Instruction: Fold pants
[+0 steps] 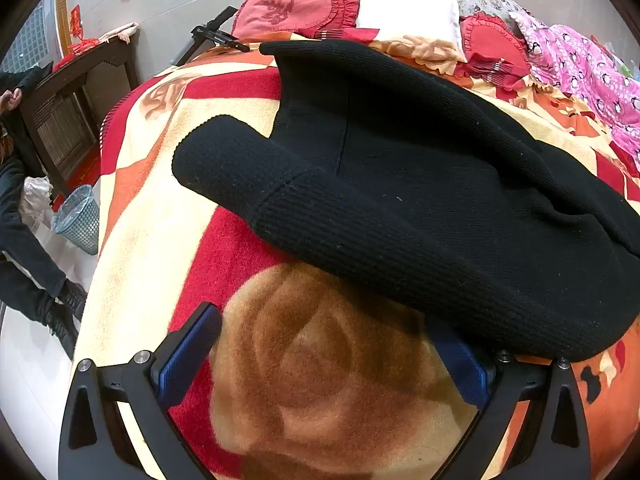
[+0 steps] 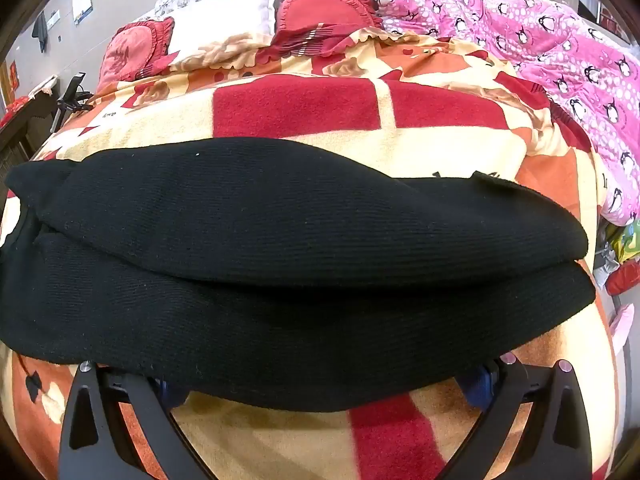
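Black knit pants [image 1: 420, 200] lie on a red, cream and orange rose-pattern blanket [image 1: 320, 380] on a bed. In the right wrist view the pants [image 2: 280, 260] stretch across the picture, one leg laid over the other. My left gripper [image 1: 326, 360] is open at the pants' near left end. Its left pad [image 1: 188, 356] is over bare blanket, and its right pad [image 1: 464, 368] is partly hidden by the pants' edge. My right gripper [image 2: 324, 390] is open at the near long edge, and the fabric hides both of its tips. Neither gripper pinches the cloth.
Red frilled pillows [image 1: 296, 8], a white pillow [image 1: 408, 12] and a pink penguin quilt [image 2: 540, 40] lie at the far side of the bed. Left of the bed are a person in dark clothes [image 1: 20, 232], a mesh waste basket [image 1: 78, 220], a dark wooden table [image 1: 68, 92] and a black stand [image 1: 212, 38].
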`<state>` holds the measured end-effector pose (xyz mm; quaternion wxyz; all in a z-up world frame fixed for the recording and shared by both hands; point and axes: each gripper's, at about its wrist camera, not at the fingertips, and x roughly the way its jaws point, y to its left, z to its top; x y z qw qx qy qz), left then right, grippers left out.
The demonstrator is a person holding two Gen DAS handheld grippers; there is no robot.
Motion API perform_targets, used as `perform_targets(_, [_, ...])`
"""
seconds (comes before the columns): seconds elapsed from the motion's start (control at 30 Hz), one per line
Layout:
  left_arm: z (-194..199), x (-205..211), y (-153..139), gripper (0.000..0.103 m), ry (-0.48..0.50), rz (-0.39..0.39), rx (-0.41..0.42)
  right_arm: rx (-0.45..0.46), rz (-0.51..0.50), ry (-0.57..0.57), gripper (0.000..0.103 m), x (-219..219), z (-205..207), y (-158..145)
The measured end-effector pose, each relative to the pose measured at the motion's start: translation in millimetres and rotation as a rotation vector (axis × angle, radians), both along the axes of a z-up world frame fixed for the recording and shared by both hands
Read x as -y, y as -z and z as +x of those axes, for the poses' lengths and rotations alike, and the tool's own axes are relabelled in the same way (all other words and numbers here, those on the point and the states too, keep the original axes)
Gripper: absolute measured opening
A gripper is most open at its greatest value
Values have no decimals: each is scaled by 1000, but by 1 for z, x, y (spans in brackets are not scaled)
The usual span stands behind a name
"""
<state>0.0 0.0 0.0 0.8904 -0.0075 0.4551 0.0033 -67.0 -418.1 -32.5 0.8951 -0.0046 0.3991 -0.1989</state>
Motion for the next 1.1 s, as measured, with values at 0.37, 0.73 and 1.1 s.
perform_targets(0.37, [0,0,0,103,0,0,0,0,5,0,102,0,0,0])
perform_targets(0.73, [-1,0,0,103,1,2,0,0,6,0,102,0,0,0])
perform_targets(1.1, [-48,-25,-45,81,-8,-163,79,-9,65,-39,103,-6,-24,-5])
